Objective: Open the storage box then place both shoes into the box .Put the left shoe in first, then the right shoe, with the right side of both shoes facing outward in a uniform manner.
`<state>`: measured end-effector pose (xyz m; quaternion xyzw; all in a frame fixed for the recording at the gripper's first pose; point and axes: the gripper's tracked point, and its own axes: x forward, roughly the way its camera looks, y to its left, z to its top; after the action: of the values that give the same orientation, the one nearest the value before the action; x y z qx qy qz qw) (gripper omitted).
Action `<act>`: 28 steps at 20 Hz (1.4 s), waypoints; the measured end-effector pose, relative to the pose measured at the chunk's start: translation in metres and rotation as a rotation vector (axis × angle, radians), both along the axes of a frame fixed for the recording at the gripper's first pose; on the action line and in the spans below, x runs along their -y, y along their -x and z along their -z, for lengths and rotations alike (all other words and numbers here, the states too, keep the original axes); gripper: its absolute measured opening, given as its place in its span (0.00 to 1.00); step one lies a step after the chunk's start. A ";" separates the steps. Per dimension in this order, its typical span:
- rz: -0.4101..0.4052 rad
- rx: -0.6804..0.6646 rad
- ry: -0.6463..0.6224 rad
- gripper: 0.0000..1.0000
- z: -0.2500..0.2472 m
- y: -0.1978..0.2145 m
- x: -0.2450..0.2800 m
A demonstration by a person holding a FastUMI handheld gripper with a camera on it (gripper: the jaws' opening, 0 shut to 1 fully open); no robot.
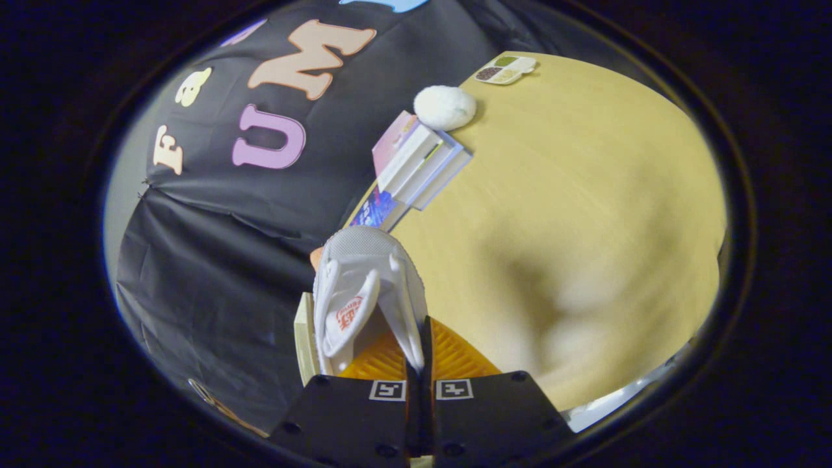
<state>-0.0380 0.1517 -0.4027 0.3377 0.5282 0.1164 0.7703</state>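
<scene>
A white shoe (364, 286) hangs from my gripper (419, 354), its toe pointing away from me and its tongue with a red logo facing the camera. Both fingers are pressed together on the side wall of the shoe's opening. The shoe is lifted above the wooden table (572, 214), near the table's edge by the black cloth wall. The whole view is tilted, so the table stands steeply to one side.
Beyond the shoe, a stack of books (416, 169) lies on the table by the cloth wall. A white fluffy ball (444, 107) sits just past the books. At the far table end rests a small divided dish (506, 69).
</scene>
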 end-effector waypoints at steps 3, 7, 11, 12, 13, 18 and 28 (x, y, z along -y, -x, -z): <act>-0.016 0.042 -0.015 0.03 -0.024 -0.001 -0.046; -0.059 0.070 -0.079 0.03 -0.055 0.002 -0.117; -0.092 0.103 -0.112 0.03 -0.072 0.002 -0.183; -0.094 0.102 -0.111 0.03 -0.072 0.003 -0.198; -0.102 0.097 -0.111 0.03 -0.071 0.006 -0.213; -0.131 0.102 -0.095 0.03 -0.064 0.013 -0.279; -0.149 0.146 0.175 0.03 -0.001 0.034 -0.309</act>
<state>-0.0716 0.4605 -0.4013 0.2200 0.5025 0.1510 0.8224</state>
